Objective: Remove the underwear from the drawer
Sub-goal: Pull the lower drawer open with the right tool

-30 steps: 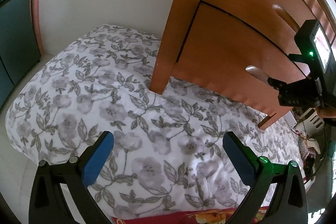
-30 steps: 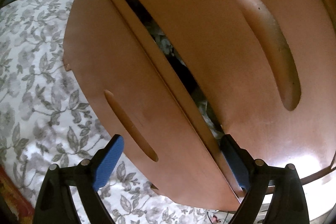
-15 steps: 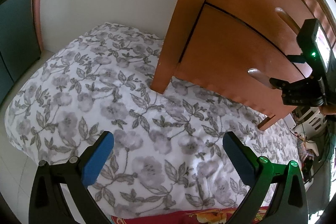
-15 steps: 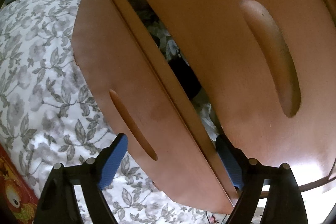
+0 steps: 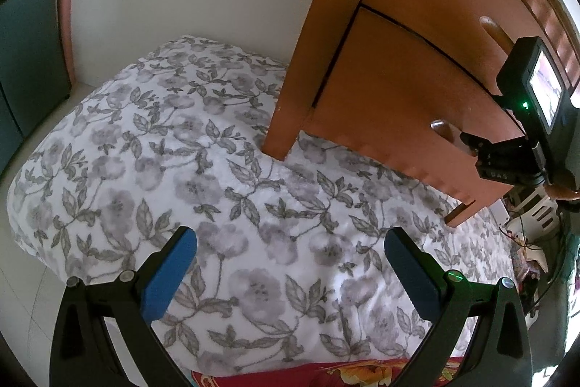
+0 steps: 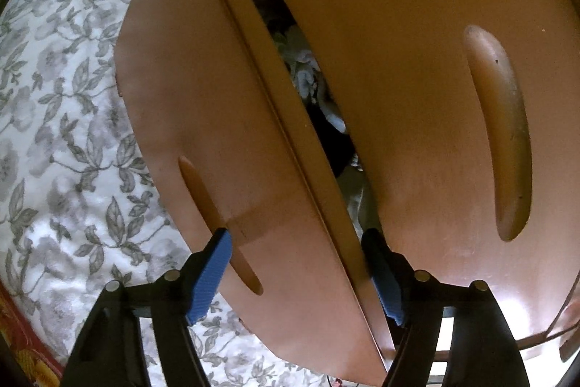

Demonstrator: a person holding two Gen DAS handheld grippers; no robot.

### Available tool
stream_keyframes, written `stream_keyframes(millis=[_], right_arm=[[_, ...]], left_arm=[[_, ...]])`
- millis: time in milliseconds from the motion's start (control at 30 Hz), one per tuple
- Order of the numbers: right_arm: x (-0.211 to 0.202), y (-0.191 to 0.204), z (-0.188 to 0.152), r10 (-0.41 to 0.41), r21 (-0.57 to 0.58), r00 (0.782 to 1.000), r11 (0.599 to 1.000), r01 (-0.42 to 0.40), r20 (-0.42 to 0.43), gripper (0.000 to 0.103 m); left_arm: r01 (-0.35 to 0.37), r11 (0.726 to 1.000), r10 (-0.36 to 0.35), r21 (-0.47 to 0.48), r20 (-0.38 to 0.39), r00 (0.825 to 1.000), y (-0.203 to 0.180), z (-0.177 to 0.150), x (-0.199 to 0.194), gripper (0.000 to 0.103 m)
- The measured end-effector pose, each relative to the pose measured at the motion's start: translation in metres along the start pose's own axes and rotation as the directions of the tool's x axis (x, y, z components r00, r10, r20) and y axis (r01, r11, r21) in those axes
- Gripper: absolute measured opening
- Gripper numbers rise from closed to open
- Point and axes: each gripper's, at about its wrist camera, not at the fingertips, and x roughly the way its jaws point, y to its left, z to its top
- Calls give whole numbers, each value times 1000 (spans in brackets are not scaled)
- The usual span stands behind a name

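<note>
Far left, around 9 o'clock in both views, there's the bed with its grey floral bedspread [image 5: 224, 176], and a strip of red patterned fabric [image 5: 326, 373] peeks in at 6 o'clock of the left wrist view. The left gripper [image 5: 290, 272] just hangs over the bedspread with its blue pads well apart and nothing between them. Moving right, the wooden chest of drawers [image 5: 406, 35] fills the 1 to 3 o'clock area. In the right wrist view the lower drawer [image 6: 224, 147] is pulled out a bit, and the right gripper [image 6: 301, 276] is clamped on its front panel — one pad on the outer face by the recessed handle [image 6: 214, 216], the other behind the top edge; those jaws have just been closing onto it. The underwear [image 6: 308, 75] sits inside the drawer, a jumble of light and dark cloth showing through the gap around 12 o'clock. The upper drawer's handle [image 6: 502, 133] is over at 3 o'clock.
</note>
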Motion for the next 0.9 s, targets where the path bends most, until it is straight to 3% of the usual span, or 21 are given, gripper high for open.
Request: stream_keyframes(millis=[900], right_arm=[[-70,46,-37,-4,9,1000,1000,4,24,77]], left_arm=[[15,997,-14,75,-1,1000,-6,2,-29,103]])
